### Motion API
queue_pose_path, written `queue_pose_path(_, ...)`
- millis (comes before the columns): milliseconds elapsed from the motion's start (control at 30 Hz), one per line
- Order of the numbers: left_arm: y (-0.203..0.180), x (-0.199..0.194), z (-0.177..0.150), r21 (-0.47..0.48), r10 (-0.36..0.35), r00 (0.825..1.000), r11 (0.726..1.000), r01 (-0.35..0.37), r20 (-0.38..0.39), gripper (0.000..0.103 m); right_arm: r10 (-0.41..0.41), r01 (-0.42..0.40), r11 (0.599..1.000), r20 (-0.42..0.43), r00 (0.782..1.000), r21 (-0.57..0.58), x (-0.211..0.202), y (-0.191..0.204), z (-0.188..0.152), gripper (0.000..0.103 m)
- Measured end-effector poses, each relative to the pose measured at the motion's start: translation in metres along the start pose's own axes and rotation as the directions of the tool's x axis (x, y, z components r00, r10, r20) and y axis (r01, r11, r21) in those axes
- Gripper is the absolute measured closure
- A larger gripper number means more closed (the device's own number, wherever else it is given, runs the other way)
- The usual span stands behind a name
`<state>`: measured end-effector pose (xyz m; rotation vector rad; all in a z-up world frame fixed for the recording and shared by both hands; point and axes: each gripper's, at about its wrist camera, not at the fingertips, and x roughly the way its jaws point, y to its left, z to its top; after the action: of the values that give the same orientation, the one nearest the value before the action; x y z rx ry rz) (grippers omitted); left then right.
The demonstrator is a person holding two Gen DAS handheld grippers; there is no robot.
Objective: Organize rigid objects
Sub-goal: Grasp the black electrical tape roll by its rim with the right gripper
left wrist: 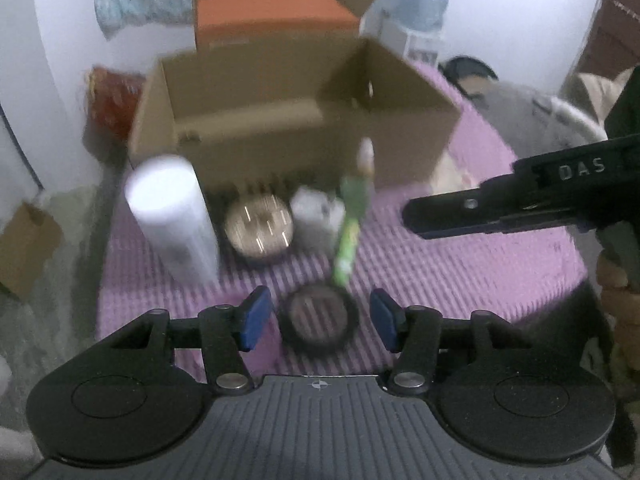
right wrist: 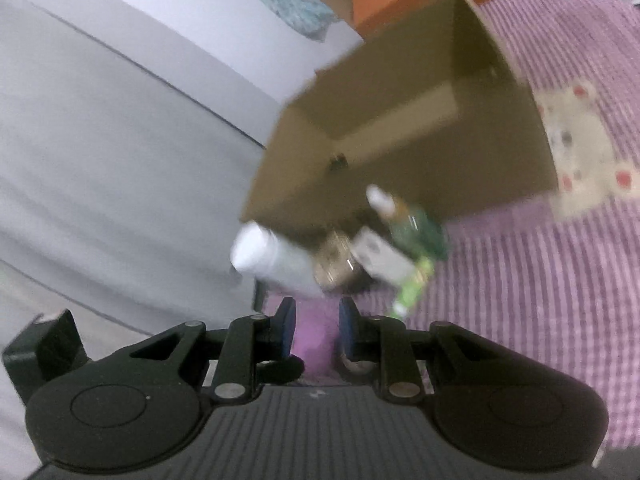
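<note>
Left claw (left wrist: 316, 318): blue pads spread apart, nothing pinched. A black round ring-shaped lid (left wrist: 319, 319) lies flat on the purple striped mat (left wrist: 460, 264) between and just ahead of the pads, touching neither.

Ahead of the left claw, in a row before the box:
- white cylindrical bottle (left wrist: 172, 216), upright, ahead to the left, the tallest of the row;
- round gold-topped tin (left wrist: 259, 226), just right of the bottle;
- small white box-like container (left wrist: 316, 220), right of the tin; blurred, its kind unclear;
- green tube with a white cap (left wrist: 352, 220), leaning, its foot near the black lid and its cap toward the box.

Open cardboard box (left wrist: 288, 120): stands behind the row, mouth upward, blocking the way beyond. Orange box (left wrist: 276, 16) behind it, then a larger carton.

Right claw (right wrist: 314, 330): pads close together with a narrow gap, only mat showing between them; nothing pinched. In the left view it (left wrist: 412, 214) reaches in from the right, well apart from the row. Directly ahead of it sit the white bottle (right wrist: 268, 260), gold tin (right wrist: 334, 266), white container (right wrist: 380, 256) and green tube (right wrist: 416, 248), with the cardboard box (right wrist: 400, 120) just behind them.

Surroundings: pale wall (right wrist: 100, 140) left of the right claw; a bear print (right wrist: 576, 144) on the mat to its far right; a red packet (left wrist: 114, 100) left of the box.
</note>
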<state>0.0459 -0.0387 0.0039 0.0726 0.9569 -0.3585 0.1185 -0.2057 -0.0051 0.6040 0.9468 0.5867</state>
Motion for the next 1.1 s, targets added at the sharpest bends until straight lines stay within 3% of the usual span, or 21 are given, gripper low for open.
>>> queue_pose_path(200,-0.004,0.034,-0.018,-0.009,0.043,0.998,0.999,-0.044,-0.051,0.049,-0.137,0.134,0.988,-0.03,0.99,-0.078,0.03,0.0,-0.023,0.077)
queue_pose_path(433,-0.016,0.051,-0.028,0.032,0.069,0.996,0.997,-0.067,-0.064,0.049,-0.221,0.209,0.964,-0.056,0.974,-0.162,0.051,0.001,-0.03,0.077)
queue_pose_path(567,-0.02,0.055,-0.027,0.045,0.107,0.993,0.993,-0.105,-0.048,0.049,-0.242,0.224,0.957,-0.077,0.967,-0.184,0.07,-0.004,-0.03,0.077)
queue_pose_path(800,-0.022,0.058,-0.028,0.052,0.114,0.993,0.992,-0.112,-0.041,0.049,-0.275,0.249,0.929,-0.06,0.96,-0.274,0.08,0.004,-0.033,0.082)
queue_pose_path(1100,-0.034,0.056,-0.026,0.094,0.074,0.997,0.993,-0.07,-0.034,0.049,-0.297,0.278,0.921,-0.032,0.954,-0.272,0.062,-0.006,-0.037,0.085)
